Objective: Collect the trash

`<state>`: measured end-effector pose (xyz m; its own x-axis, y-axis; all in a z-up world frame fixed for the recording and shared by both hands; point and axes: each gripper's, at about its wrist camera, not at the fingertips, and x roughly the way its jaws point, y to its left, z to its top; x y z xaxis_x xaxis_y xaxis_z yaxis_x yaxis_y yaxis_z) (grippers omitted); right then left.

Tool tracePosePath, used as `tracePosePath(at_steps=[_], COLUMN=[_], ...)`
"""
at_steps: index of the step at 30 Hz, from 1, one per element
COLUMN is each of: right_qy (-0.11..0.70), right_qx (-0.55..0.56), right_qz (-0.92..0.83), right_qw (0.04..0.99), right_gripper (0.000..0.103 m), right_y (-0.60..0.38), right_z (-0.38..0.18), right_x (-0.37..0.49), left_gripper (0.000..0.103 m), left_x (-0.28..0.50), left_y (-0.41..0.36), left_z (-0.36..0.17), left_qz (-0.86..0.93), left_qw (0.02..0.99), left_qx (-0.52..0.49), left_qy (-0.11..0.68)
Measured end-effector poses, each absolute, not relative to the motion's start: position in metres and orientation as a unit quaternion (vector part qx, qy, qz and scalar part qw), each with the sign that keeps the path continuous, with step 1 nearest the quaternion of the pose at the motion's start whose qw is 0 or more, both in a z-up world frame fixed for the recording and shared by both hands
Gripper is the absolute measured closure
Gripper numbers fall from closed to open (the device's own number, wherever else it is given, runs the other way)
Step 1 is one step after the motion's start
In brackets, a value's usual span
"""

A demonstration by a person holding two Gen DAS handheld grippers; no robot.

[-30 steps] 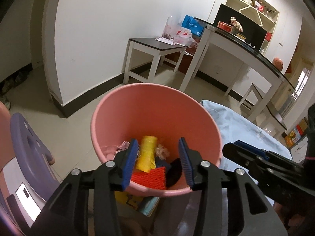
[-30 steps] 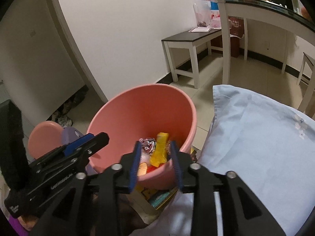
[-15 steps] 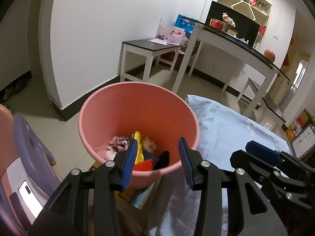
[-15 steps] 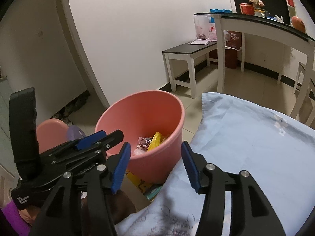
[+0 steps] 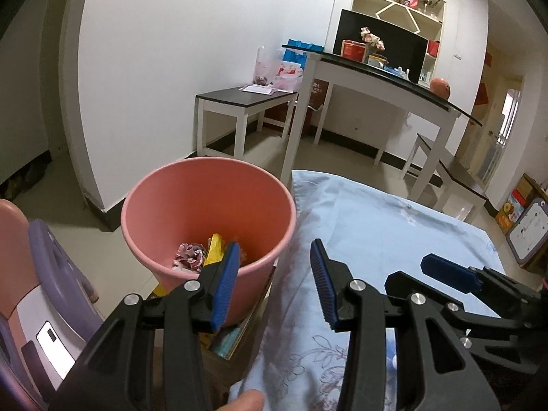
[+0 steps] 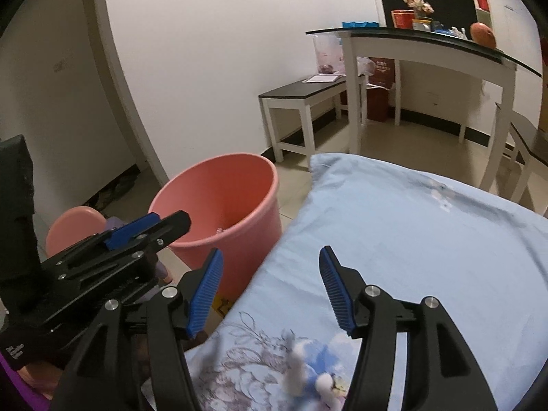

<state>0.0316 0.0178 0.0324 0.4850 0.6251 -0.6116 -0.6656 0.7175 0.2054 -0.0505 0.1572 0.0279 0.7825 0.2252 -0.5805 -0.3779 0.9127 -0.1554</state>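
The pink bucket (image 5: 209, 226) stands on the floor, just beside the edge of the bed with its light blue sheet (image 5: 394, 226). It holds the collected trash: a crumpled pink-and-white wrapper (image 5: 189, 256) and a yellow wrapper (image 5: 215, 252) lie at the bottom, side by side. In my right wrist view the bucket (image 6: 219, 202) sits to the left of the sheet (image 6: 411, 226), and its contents are mostly hidden behind the near wall.

My left gripper (image 5: 274, 282) hangs above the gap between the bucket rim and the bed. Its fingers (image 5: 226, 284) are spread wide with nothing between them; the left blue pad overlaps the near rim of the bucket in the picture.

My right gripper (image 6: 270, 291) hangs over the printed corner of the sheet. Its fingers (image 6: 337, 291) are also spread wide and hold nothing. A small blurred white scrap (image 6: 294, 373) shows low in the frame against the floral print; whether it rests on the sheet I cannot tell.

A purple-and-pink child's seat (image 5: 44, 281) stands to the left of the bucket. Beyond the bucket, a low white counter (image 5: 246, 101) with a dark top carries a paper, and a taller glass-topped counter (image 5: 383, 78) stands behind it.
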Motion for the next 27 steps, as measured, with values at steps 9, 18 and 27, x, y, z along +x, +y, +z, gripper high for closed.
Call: tracePosePath(at_steps=[9, 18, 27], right_qy=[0.33, 0.321, 0.318], right_qx=[-0.028, -0.03, -0.032], right_qz=[0.371, 0.368, 0.368], right_qw=[0.868, 0.872, 0.873], right_gripper=[0.044, 0.043, 0.043], right_y=[0.004, -0.002, -0.003], right_z=[0.036, 0.041, 0.043], right_x=[0.021, 0.014, 0.011], left_gripper=[0.063, 0.068, 0.068], left_x=[-0.055, -0.057, -0.06], left_y=[0.146, 0.143, 0.14], left_z=[0.03, 0.029, 0.028], left_qz=[0.174, 0.181, 0.178], left_qw=[0.933, 0.929, 0.93], left_qx=[-0.128, -0.126, -0.124], left_qy=[0.288, 0.296, 0.297])
